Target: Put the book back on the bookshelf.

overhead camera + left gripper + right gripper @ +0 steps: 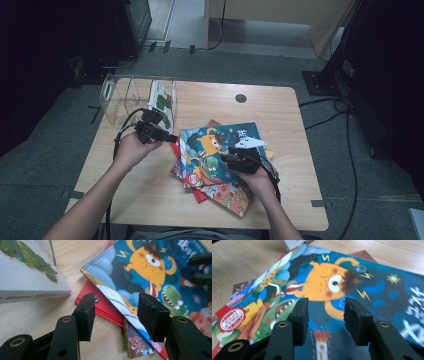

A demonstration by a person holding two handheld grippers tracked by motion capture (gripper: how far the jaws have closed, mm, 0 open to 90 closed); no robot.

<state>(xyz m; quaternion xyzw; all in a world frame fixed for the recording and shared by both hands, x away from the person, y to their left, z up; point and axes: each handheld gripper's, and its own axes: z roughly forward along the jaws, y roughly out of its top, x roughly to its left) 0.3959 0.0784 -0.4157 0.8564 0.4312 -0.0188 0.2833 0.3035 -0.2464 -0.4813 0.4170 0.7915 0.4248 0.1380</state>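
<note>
blue monster book (pixel 352 290) just beyond right gripper's (pixel 325 312) parted jaws

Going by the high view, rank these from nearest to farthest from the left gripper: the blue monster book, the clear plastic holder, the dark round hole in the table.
Measured from the left gripper:
1. Blue monster book, just right of the jaws, top of the pile.
2. Clear plastic holder, behind it, at the table's far left.
3. Dark round hole, far right, near the back edge.
</note>
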